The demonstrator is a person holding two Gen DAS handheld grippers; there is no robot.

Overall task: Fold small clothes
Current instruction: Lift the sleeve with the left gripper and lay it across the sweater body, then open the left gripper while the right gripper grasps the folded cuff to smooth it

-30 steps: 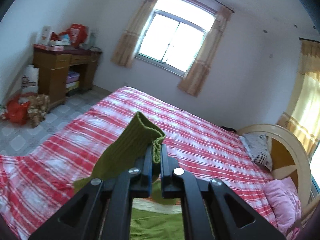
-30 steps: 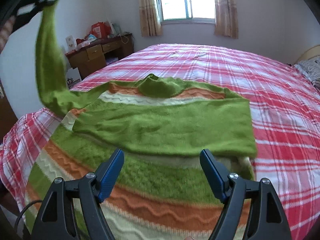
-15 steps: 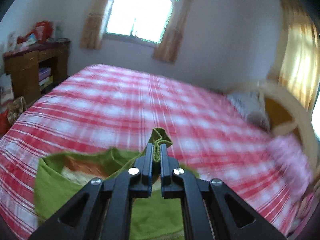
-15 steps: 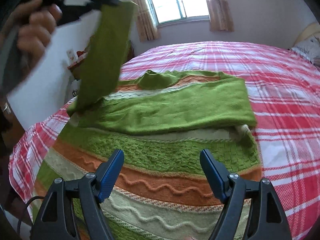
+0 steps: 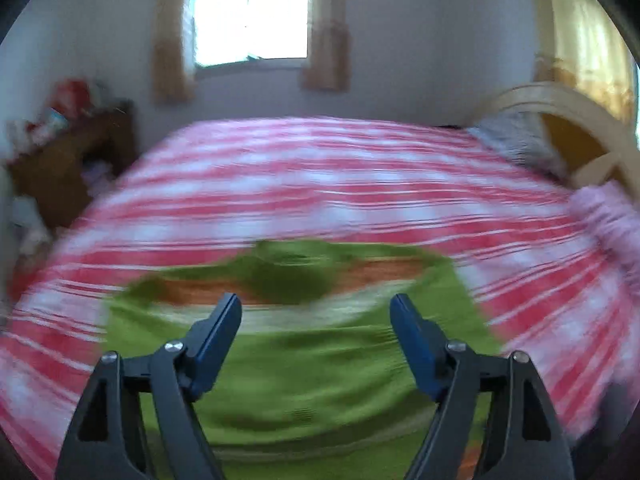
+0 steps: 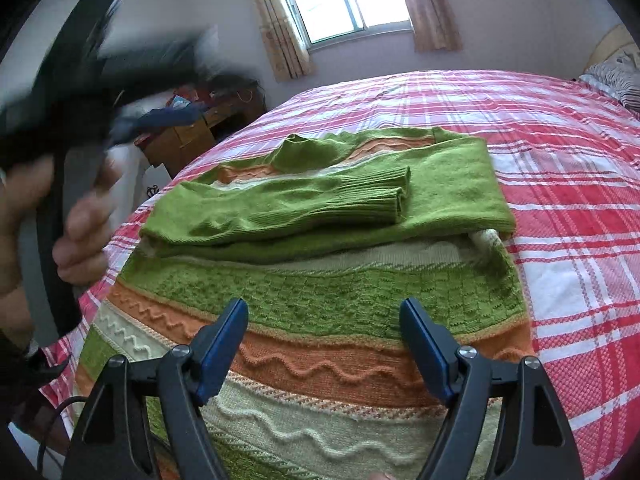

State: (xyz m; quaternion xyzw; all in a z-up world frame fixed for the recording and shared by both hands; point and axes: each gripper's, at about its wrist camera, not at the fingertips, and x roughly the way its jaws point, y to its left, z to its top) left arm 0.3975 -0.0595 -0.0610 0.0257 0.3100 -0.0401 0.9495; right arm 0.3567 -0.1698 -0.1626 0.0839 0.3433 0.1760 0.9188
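Observation:
A green, orange and cream striped knit sweater [image 6: 320, 292] lies flat on the red plaid bed [image 6: 560, 184]. Both green sleeves [image 6: 304, 204] lie folded across its chest, cuffs [image 6: 396, 192] toward the right. My right gripper [image 6: 324, 320] is open and empty, above the sweater's lower body. My left gripper [image 5: 316, 316] is open and empty above the sweater [image 5: 304, 372]; its view is blurred. In the right wrist view the left gripper [image 6: 120, 124] is a dark blur held by a hand at the upper left, clear of the sweater.
A wooden desk [image 6: 200, 128] with clutter stands left of the bed. A window with curtains [image 6: 344, 0] is on the far wall. A round headboard [image 5: 568, 120], a grey pillow [image 5: 516, 144] and pink bedding [image 5: 608, 216] sit at the right end of the bed.
My left gripper has let go of the green sleeve and opened. The sleeve now lies folded across the sweater's chest. The left gripper is pulling back to the left.

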